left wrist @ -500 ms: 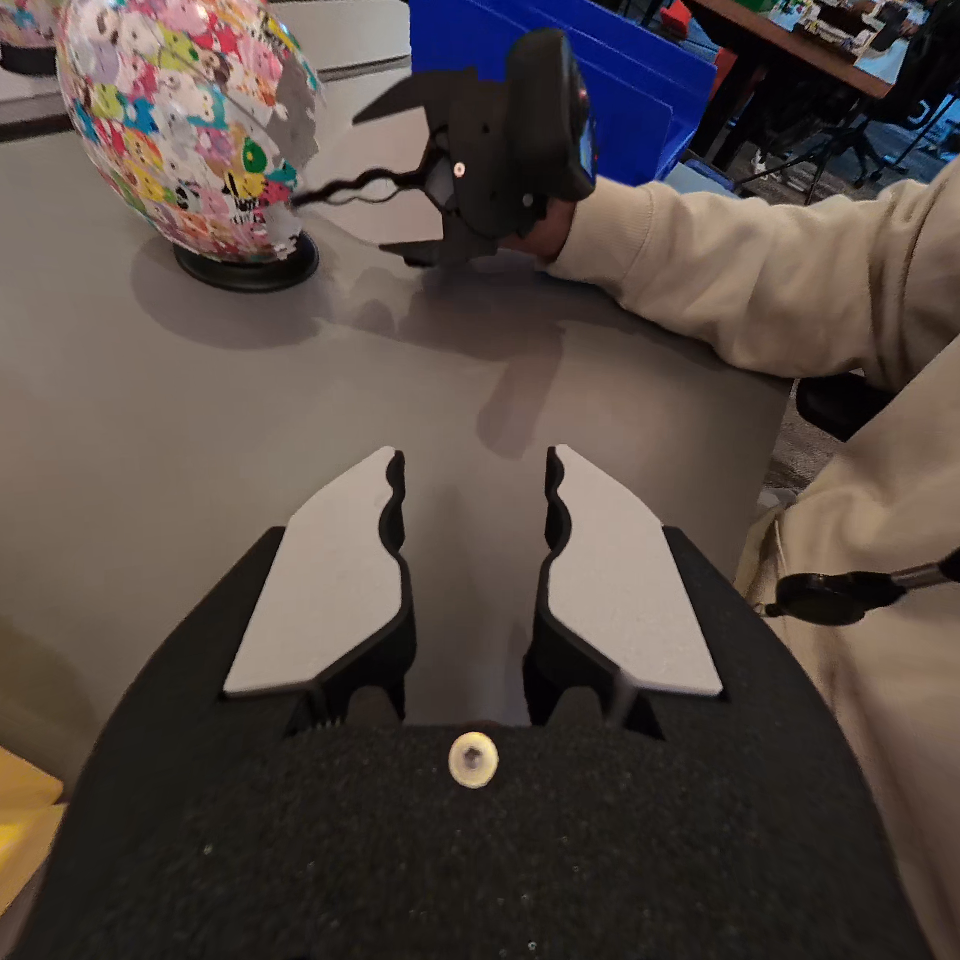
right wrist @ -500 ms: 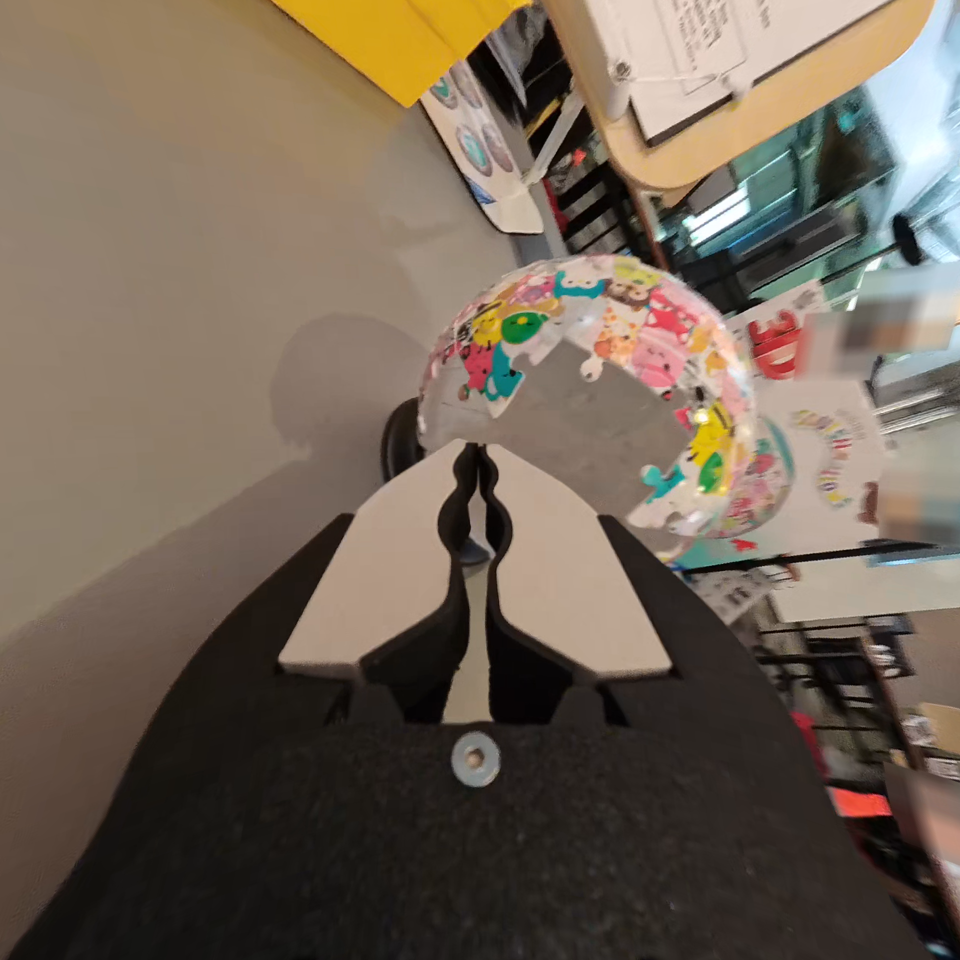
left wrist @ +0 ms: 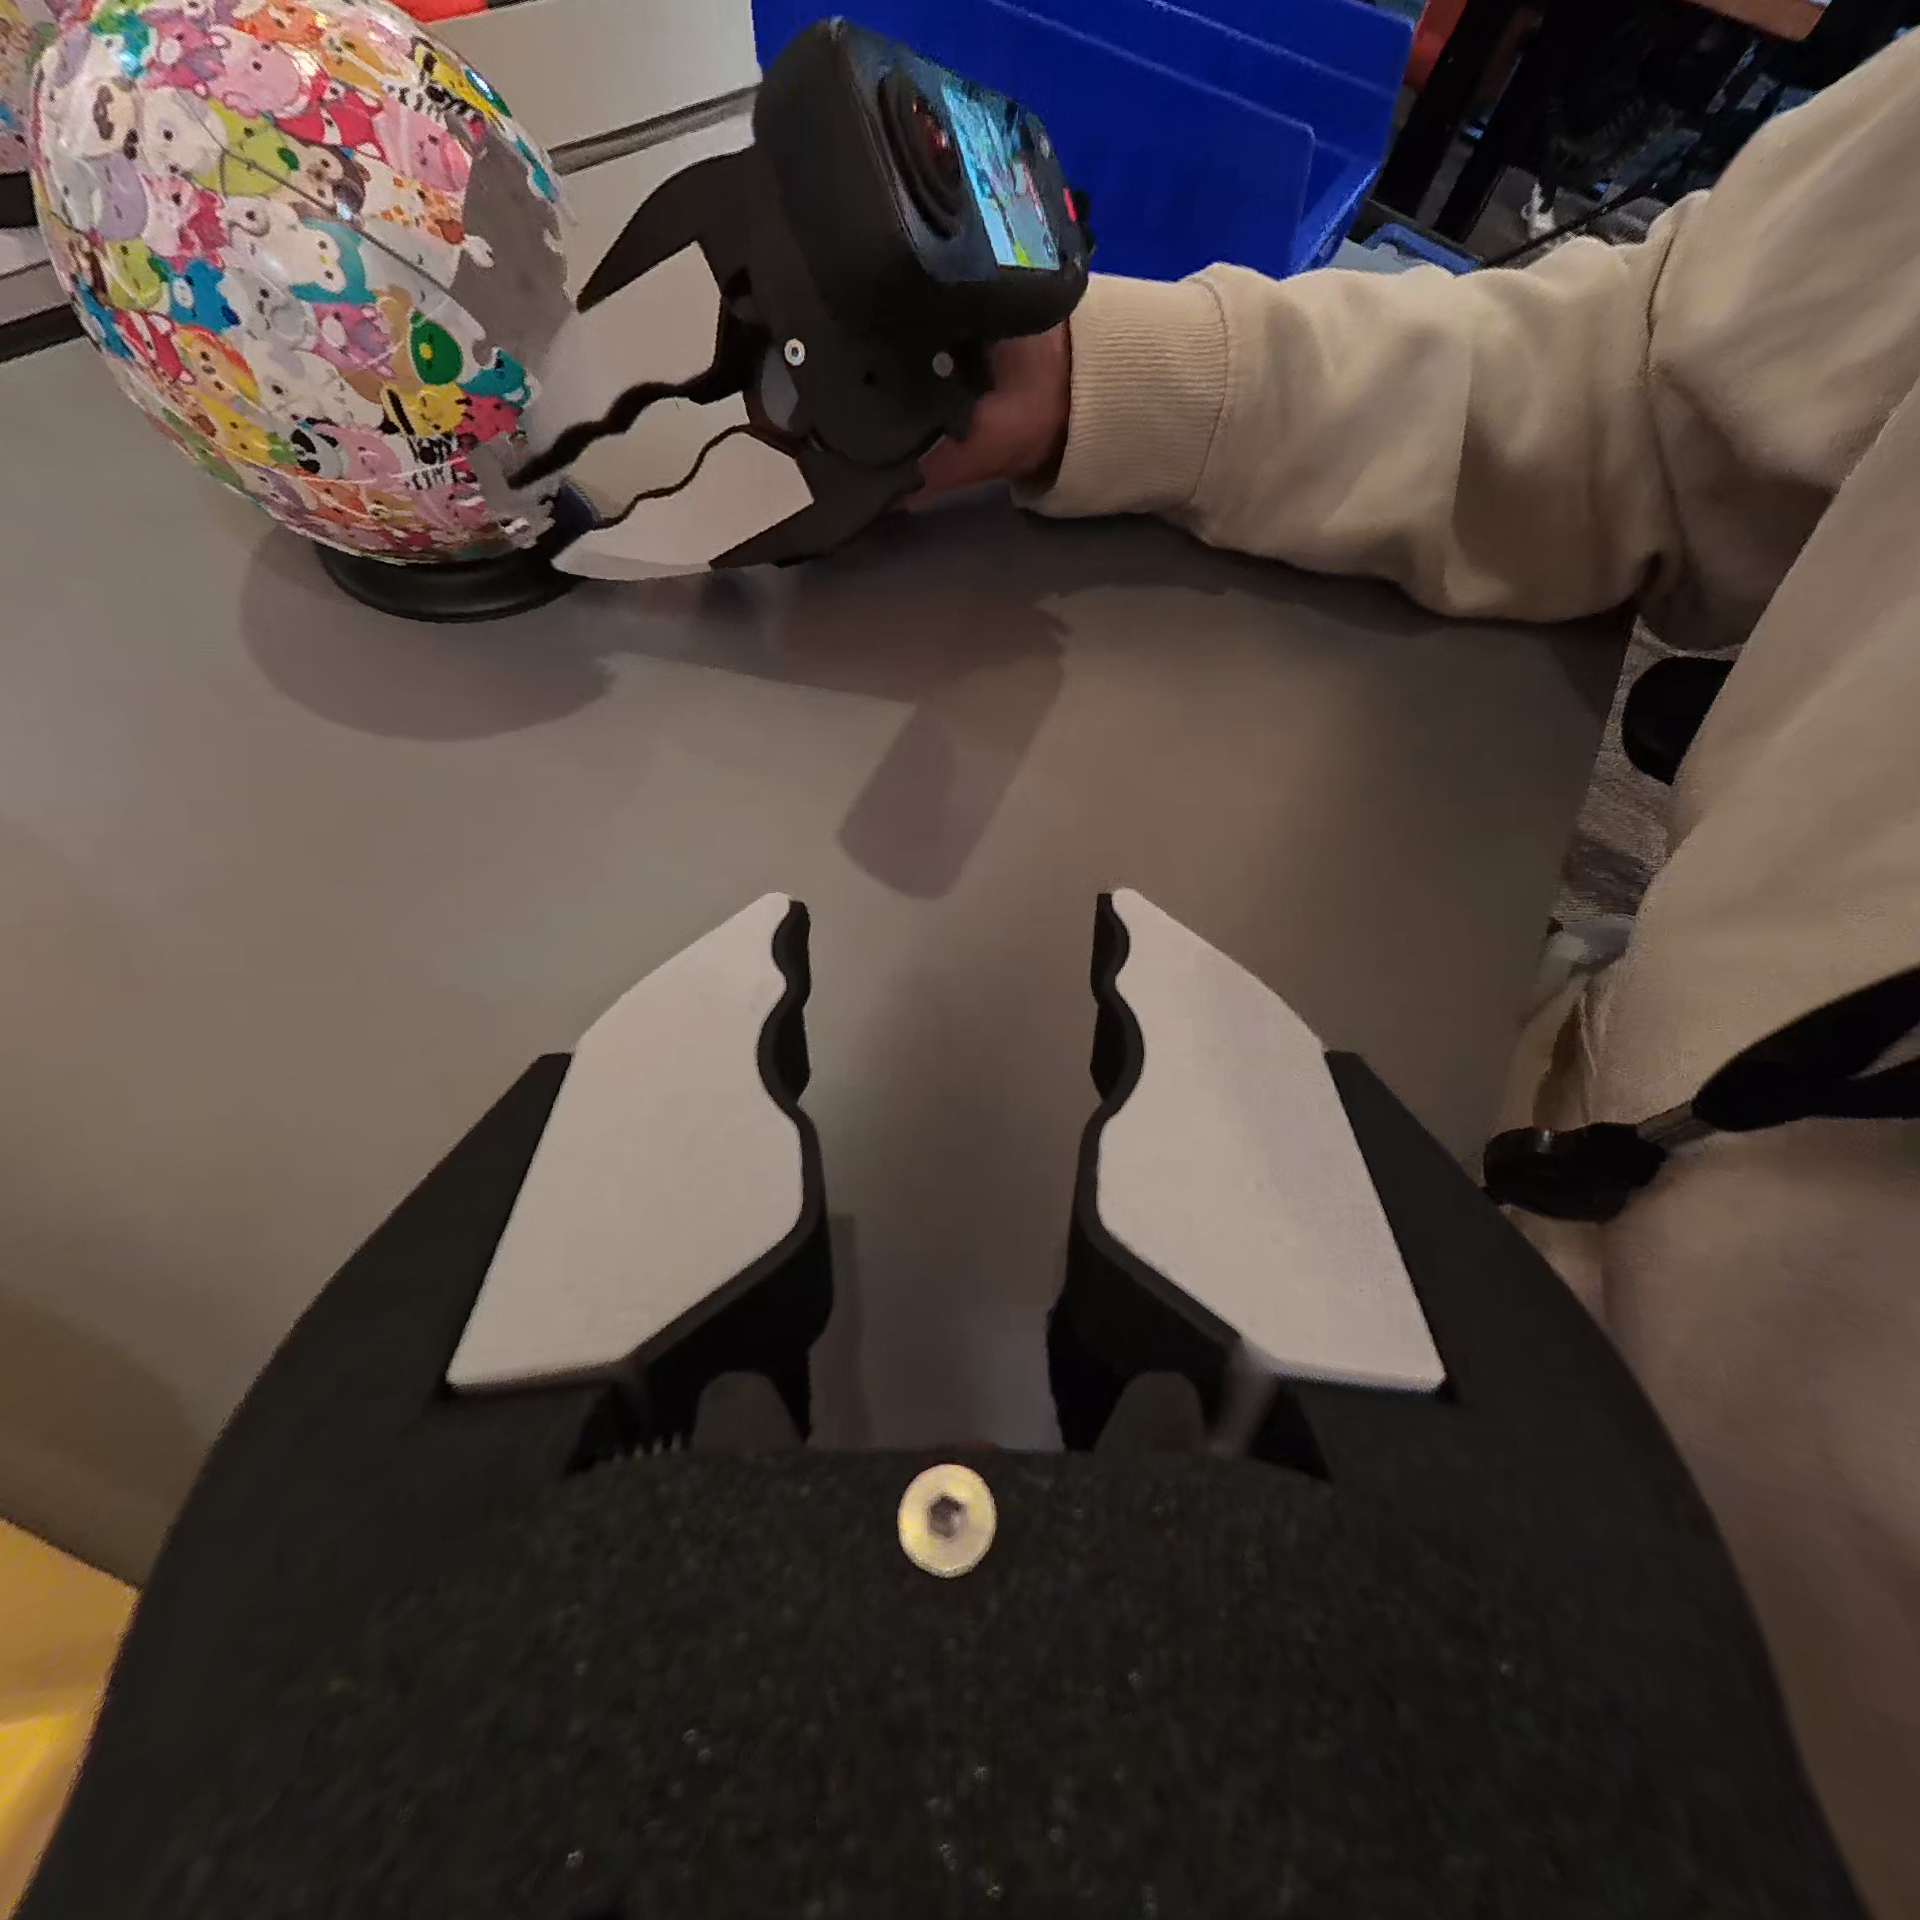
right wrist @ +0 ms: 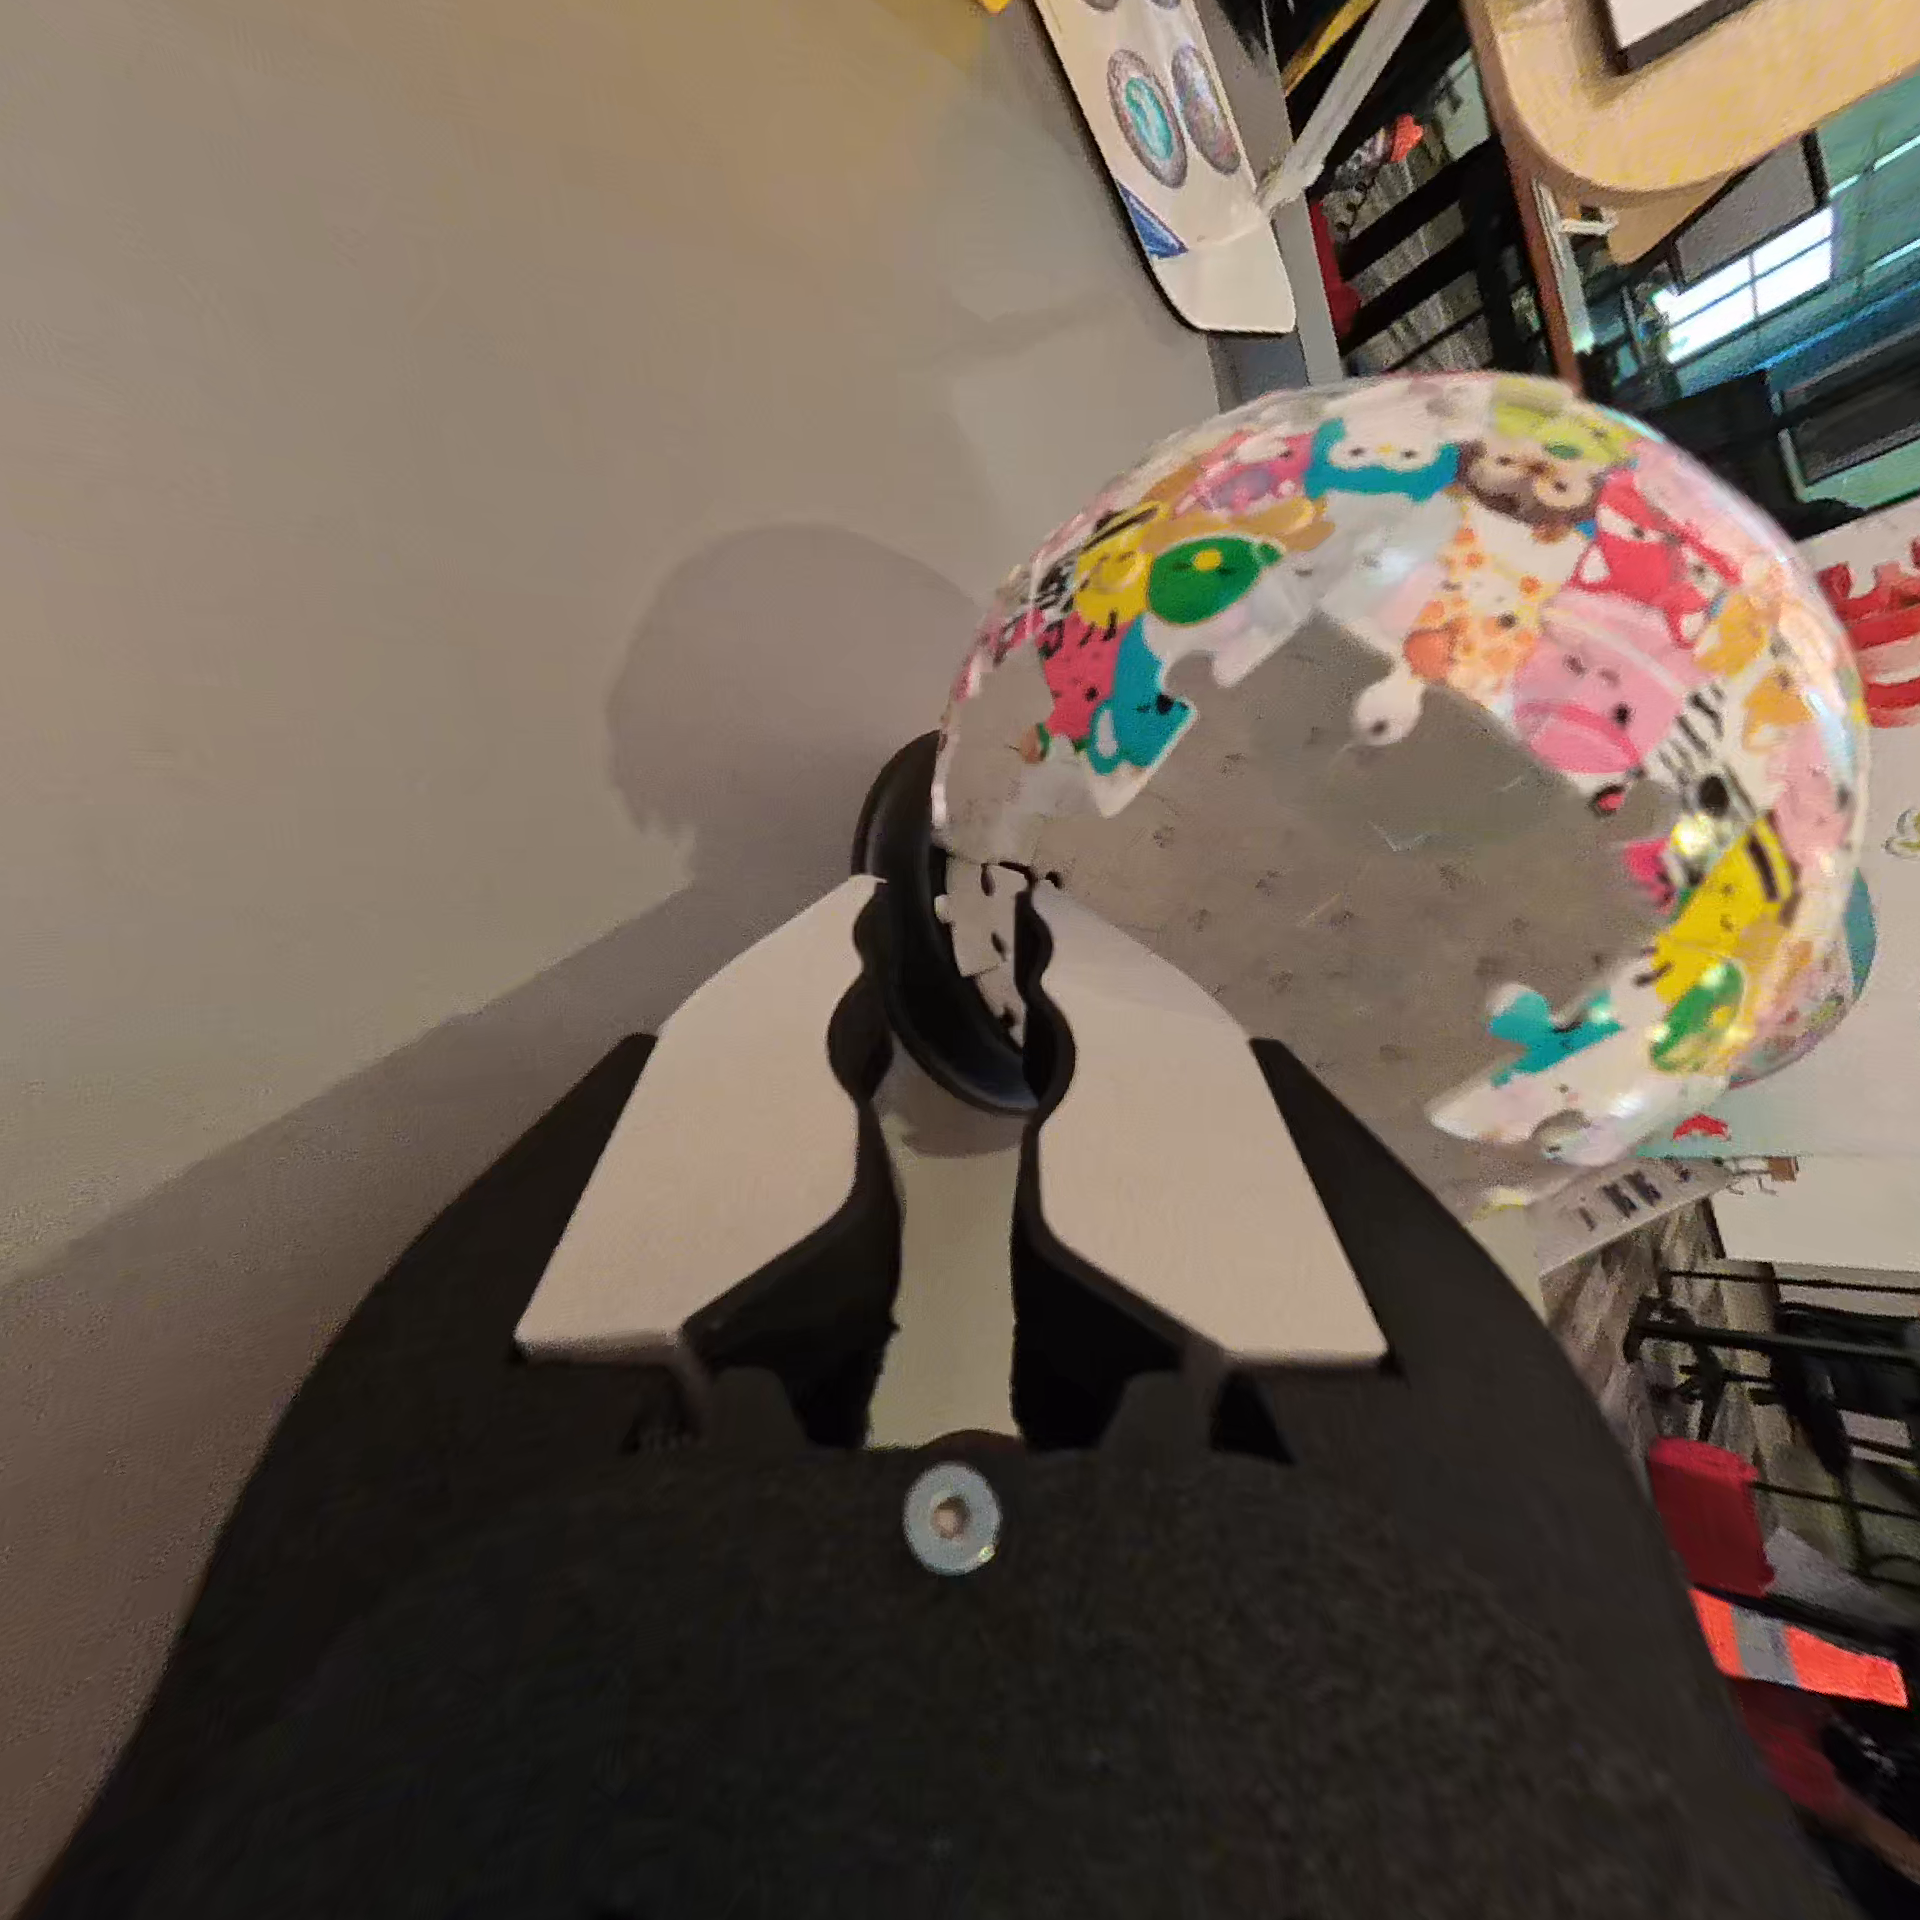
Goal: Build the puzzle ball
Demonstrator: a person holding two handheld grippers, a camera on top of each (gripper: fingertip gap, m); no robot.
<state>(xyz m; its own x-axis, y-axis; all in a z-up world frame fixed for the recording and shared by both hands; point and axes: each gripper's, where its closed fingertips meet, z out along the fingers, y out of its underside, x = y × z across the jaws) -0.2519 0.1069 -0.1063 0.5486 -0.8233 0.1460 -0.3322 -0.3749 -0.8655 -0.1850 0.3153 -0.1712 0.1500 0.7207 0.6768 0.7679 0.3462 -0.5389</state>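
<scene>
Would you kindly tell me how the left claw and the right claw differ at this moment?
The left claw gapes wide; the right claw is open more narrowly. The left claw hangs over bare table, well short of the puzzle ball; the right claw's tips straddle the ball's lower edge beside its black stand. The left claw sits level; the right claw is rolled onto its side. Neither is clamped on anything.

No legible text to report: only blurred print on the puzzle ball and white sheets upper right of right wrist view.
</scene>
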